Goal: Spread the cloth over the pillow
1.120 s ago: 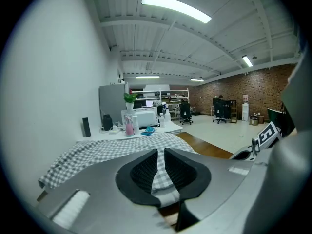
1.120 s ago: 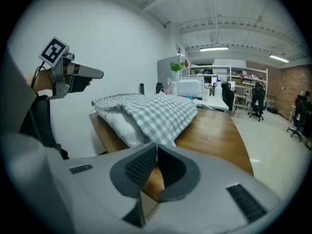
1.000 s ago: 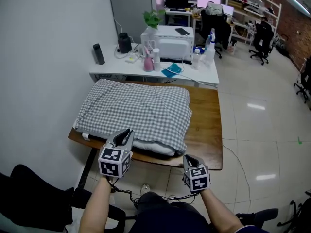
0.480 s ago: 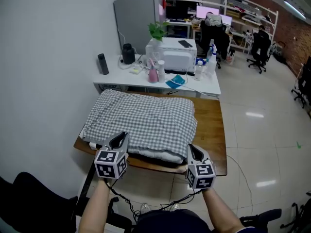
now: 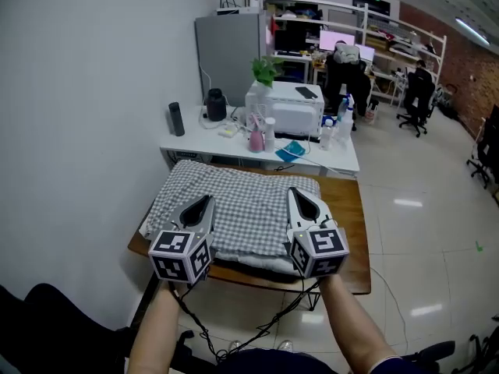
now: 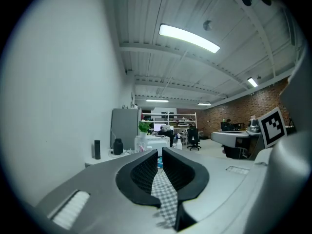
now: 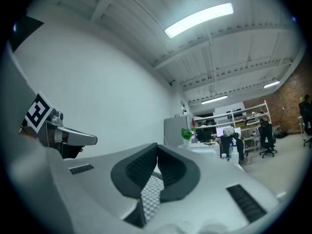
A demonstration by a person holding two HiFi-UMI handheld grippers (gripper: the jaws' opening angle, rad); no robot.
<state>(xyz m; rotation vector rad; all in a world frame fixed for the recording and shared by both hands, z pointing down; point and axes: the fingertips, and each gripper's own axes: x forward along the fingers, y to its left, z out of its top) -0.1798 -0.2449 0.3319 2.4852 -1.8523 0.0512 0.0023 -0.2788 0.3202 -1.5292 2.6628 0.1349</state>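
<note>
left: wall [image 5: 86, 92] close | ahead: cluttered desk [image 5: 347, 162] | right: open floor [image 5: 421, 232]

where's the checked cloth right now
The cloth lies centre in the head view, over the pillow on the wooden table; its near edge is pinched by the right gripper and the left gripper, whose fingers have just closed further.

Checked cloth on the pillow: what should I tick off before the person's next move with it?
1. Left gripper grips cloth: ok; jaws have just been closing, checked fabric pinched between them.
2. Right gripper grips cloth: ok; fabric pinched.
3. Pillow fully covered: not ok; white edge shows at the near side.
4. Cloth's far edge lying flat: cannot tell.
</note>
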